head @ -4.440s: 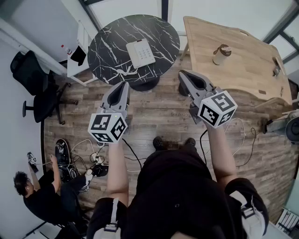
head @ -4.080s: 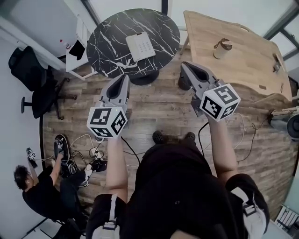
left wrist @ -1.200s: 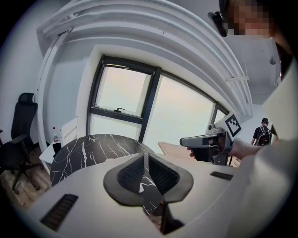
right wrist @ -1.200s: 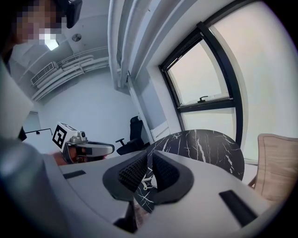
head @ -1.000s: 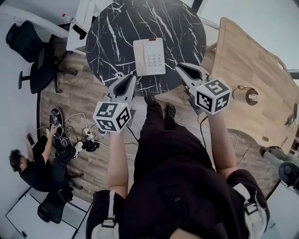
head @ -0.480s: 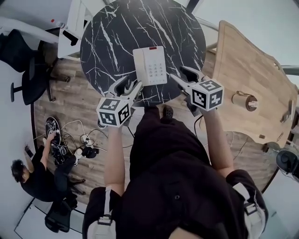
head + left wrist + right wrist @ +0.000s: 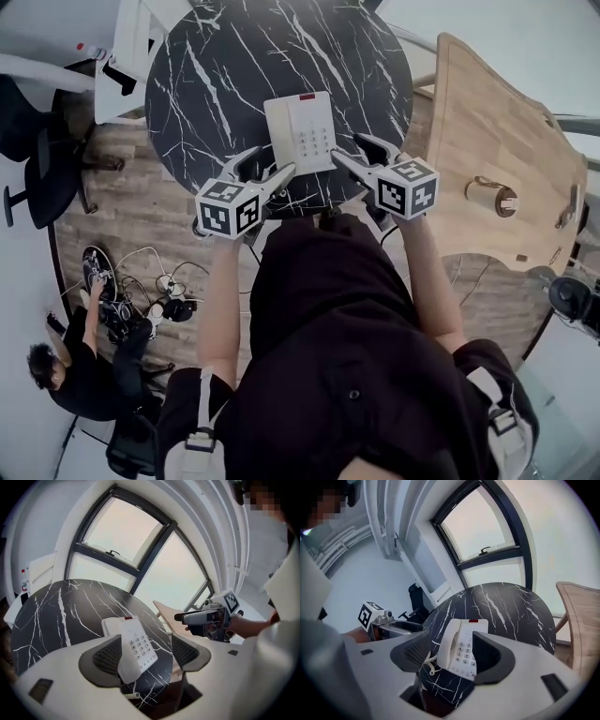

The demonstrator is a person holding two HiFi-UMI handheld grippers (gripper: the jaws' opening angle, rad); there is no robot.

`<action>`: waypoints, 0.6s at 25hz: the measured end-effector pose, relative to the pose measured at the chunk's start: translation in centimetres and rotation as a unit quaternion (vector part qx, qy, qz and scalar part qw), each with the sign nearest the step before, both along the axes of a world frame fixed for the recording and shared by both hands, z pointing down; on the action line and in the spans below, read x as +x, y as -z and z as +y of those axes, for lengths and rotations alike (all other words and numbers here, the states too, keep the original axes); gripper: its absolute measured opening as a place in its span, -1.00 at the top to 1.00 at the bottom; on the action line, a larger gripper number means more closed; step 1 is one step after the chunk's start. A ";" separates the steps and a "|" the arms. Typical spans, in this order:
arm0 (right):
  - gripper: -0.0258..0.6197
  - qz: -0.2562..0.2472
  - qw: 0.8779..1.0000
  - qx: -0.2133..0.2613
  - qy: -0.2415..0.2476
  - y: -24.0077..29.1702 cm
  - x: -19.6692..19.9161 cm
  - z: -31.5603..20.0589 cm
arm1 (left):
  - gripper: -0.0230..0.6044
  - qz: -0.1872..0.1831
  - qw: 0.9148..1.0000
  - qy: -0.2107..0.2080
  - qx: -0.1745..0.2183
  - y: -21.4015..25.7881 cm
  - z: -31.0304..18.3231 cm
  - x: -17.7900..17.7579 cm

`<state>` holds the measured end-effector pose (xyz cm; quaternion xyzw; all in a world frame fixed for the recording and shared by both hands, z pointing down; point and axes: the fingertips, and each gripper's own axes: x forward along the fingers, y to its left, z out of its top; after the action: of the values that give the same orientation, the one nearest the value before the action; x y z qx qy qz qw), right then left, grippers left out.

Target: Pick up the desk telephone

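MOVED: left tool (image 7: 270,164) and right tool (image 7: 352,148) are now lower, at the near edge of the desk (image 7: 206,75) | STATE: both jaws opening, spread, pinching nothing | OBJECT: desk telephone (image 7: 302,131) lies flat near that edge, untouched | REMAINING: grasp, lift.

One telephone (image 7: 300,131). Two tables: one round black marble table (image 7: 206,75) and one wooden table (image 7: 469,112). One cup (image 7: 492,197). Two grippers, a left gripper (image 7: 270,161) and a right gripper (image 7: 349,148), each with jaws opening and nothing gripped between them. Two marker cubes, one per gripper. Two black chairs: one chair at the left (image 7: 42,183), one chair at the bottom (image 7: 131,448). One person on the floor (image 7: 70,380).
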<state>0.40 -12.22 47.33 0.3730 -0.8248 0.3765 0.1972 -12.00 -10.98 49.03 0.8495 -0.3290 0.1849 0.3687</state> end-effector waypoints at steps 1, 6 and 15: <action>0.06 0.001 1.000 -0.003 -0.001 -0.4 -0.1 0.0 | -0.14 0.001 1.000 -0.008 -0.007 -0.7 -0.1 0.1; 0.03 0.000 0.999 -0.038 -0.017 -2.8 -0.1 0.8 | -0.18 0.014 0.998 -0.018 -0.050 -3.6 0.3 0.6; -0.01 -0.006 0.997 -0.075 -0.035 -7.7 1.1 -0.1 | -0.24 0.026 0.995 -0.002 -0.094 -7.6 -0.4 0.9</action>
<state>1.54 -12.34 54.99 0.3837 -0.7815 0.4465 0.2068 -11.14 -11.39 56.59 0.8160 -0.2988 0.1933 0.4555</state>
